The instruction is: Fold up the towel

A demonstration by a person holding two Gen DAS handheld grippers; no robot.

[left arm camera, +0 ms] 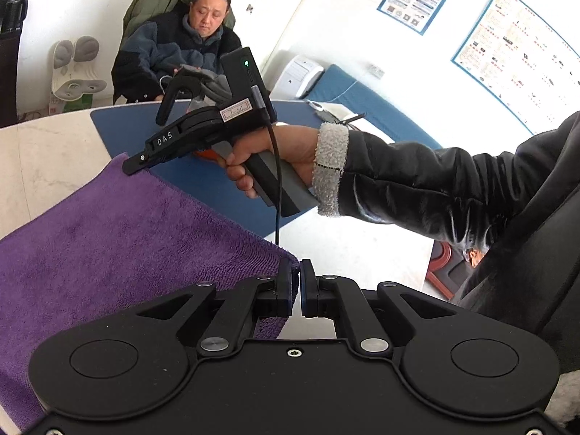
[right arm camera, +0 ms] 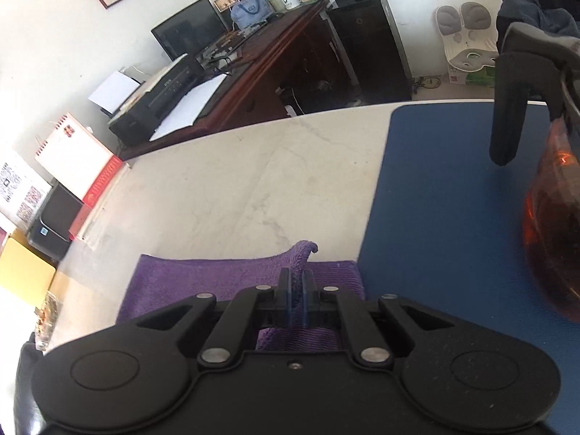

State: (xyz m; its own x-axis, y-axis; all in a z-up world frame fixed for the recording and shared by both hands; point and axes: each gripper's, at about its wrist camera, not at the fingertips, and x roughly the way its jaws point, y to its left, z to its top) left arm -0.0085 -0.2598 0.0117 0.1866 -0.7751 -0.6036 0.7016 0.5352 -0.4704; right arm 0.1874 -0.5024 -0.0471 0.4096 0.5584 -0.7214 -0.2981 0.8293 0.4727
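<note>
A purple towel (left arm camera: 119, 246) is stretched taut and lifted between the two grippers. My left gripper (left arm camera: 296, 272) is shut on its near corner. My right gripper (left arm camera: 132, 165), held in a hand, pinches the far corner of the same edge. In the right wrist view the right gripper (right arm camera: 296, 282) is shut on a towel corner that curls up between the fingers, with the rest of the towel (right arm camera: 203, 275) lying on the white marble table (right arm camera: 253, 174).
A blue mat (right arm camera: 442, 195) covers the table's right part. A glass jug of amber tea (right arm camera: 551, 224) with a black handle stands on it, close right of the right gripper. A seated man (left arm camera: 181, 47) is behind the table.
</note>
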